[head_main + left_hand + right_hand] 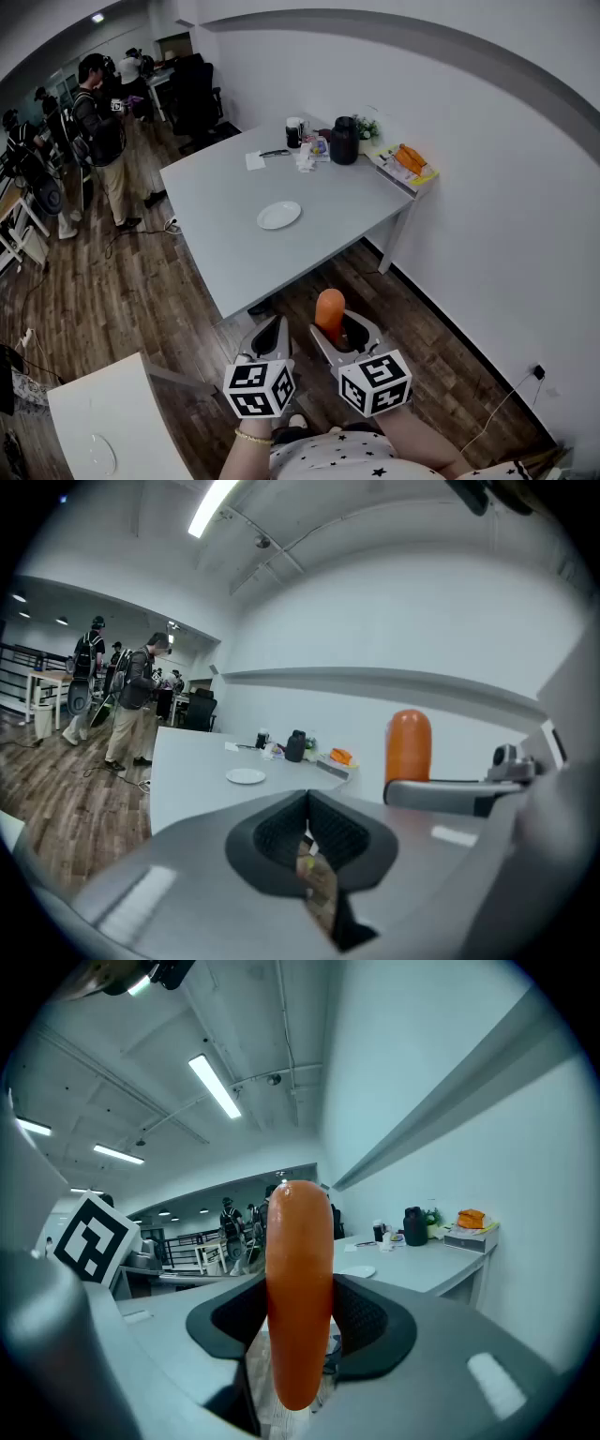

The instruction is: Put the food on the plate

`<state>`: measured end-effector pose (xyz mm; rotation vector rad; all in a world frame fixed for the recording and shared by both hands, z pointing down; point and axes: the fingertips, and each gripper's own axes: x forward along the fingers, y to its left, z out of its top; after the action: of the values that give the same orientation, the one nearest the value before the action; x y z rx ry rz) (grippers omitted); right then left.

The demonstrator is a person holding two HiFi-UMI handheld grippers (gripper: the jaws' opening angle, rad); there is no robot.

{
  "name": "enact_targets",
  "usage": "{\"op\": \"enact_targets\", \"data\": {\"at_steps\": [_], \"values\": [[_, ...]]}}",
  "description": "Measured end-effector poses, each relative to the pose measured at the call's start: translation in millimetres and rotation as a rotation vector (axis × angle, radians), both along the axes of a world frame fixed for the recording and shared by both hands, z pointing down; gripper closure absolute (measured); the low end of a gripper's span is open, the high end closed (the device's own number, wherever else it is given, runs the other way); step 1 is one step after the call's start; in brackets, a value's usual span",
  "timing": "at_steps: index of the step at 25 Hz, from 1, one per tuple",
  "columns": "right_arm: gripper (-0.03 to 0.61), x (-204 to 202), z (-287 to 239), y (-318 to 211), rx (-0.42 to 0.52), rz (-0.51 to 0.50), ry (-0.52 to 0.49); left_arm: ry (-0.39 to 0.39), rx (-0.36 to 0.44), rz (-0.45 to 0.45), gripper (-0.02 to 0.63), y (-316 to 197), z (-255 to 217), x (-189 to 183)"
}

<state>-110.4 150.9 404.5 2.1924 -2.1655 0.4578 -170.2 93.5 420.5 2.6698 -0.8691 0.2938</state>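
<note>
An orange sausage stands upright between the jaws of my right gripper, which is shut on it. In the right gripper view the sausage fills the middle, pressed between the dark pads. My left gripper hangs beside it with its jaws shut and nothing in them; the left gripper view shows its pads touching and the sausage to the right. The white plate lies on the grey table ahead, well beyond both grippers, and shows small as the plate in the left gripper view.
At the table's far end stand a dark kettle, a mug, papers and a small plant. A side shelf holds an orange item. People stand at the left. A white table corner is near my left side.
</note>
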Motion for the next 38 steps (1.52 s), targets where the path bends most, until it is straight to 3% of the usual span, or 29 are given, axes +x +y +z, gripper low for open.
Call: {"op": "enact_targets", "data": {"at_steps": [13,22,29,38], "values": [[0.362,31.0,10.6,42.9,0.004,-0.014,-0.012,-0.012,0.012,-0.043,0.606,43.9,8.7,19.8],[0.362,67.9,21.2,47.4,-0.006,0.032,-0.021,0.005,0.019,-0.054,0.606,27.6,12.8,50.8],[0.362,120.3,27.7,4.4,-0.014,0.036,0.003,0.019,0.017,-0.038,0.606,-23.8,22.4,110.9],[0.362,190.6,16.0,-101.5,-0.016,-0.005,0.025,0.024,0.052,-0.052,0.606,-123.7,7.9,186.3]]}}
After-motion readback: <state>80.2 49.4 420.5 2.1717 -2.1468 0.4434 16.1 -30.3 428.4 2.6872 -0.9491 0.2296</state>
